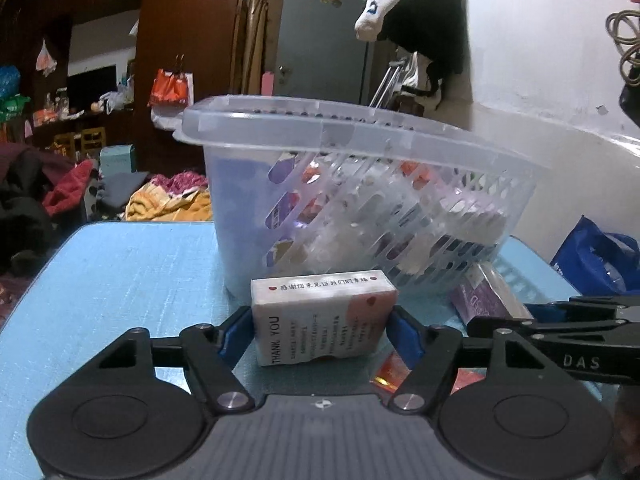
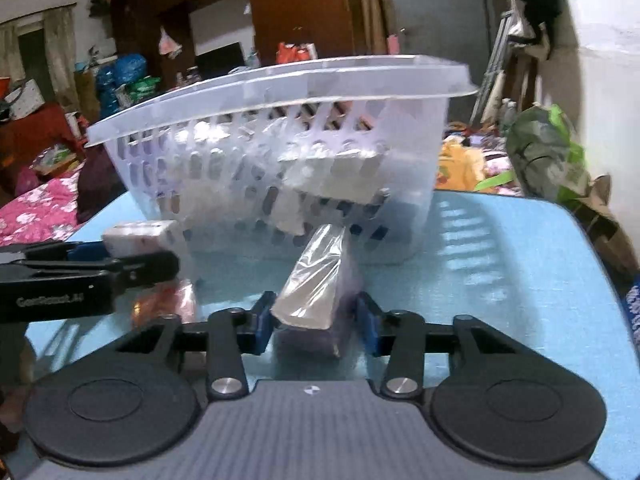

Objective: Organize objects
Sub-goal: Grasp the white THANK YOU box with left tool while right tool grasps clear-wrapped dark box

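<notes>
Left gripper (image 1: 322,326): blue pads clamped the white-and-pink "THANK YOU" tissue pack (image 1: 320,318).
Right gripper (image 2: 316,322): closed on the purple cellophane-wrapped packet (image 2: 316,292).
Translucent slotted plastic basket (image 1: 360,216): at twelve o'clock on the light-blue table (image 1: 132,272).

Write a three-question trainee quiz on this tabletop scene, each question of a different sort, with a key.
1. True or false: the left gripper has the white THANK YOU pack between its blue pads.
2. What stands just behind both packs? A) a clear slotted basket B) a metal pot C) a cardboard crate
3. Fill in: the right gripper brackets a pack wrapped in clear ____, purple underneath.

Key: 1 true; 2 A; 3 plastic. The basket already holds several packs, and both grippers rest low over the blue table.
</notes>
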Demonstrator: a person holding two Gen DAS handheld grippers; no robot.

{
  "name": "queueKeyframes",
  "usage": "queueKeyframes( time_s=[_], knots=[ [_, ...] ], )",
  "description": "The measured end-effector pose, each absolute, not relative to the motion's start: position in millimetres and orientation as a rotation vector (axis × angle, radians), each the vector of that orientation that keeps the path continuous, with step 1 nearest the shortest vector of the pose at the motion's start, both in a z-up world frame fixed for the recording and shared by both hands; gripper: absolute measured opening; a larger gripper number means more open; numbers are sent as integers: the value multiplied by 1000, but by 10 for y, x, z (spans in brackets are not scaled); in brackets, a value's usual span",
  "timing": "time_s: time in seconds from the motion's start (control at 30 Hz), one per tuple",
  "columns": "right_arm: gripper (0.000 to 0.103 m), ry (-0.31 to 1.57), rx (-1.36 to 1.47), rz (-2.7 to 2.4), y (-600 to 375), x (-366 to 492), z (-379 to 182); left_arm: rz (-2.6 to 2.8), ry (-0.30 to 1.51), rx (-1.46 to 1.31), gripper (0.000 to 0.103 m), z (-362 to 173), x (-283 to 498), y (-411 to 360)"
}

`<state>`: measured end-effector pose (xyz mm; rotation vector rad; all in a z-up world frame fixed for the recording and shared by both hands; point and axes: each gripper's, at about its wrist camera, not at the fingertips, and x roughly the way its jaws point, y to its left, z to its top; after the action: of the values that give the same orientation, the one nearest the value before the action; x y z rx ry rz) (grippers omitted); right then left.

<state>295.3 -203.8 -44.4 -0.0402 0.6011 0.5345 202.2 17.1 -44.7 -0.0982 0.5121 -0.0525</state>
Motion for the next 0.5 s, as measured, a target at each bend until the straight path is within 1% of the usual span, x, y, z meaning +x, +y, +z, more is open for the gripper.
queueKeyframes(
  time_s=[0.17, 0.3, 0.5],
  knots=[
    [41, 549, -42, 553, -2069, 2886, -392, -117, 411, -191, 75, -430, 1875, 278],
    [41, 495, -37, 586, -2072, 2801, -358, -123, 323, -200, 75, -410, 1747, 288],
    [41, 482, -3, 618, -2111, 2815, -342, -143, 328, -213, 75, -421, 1783, 299]
  ],
)
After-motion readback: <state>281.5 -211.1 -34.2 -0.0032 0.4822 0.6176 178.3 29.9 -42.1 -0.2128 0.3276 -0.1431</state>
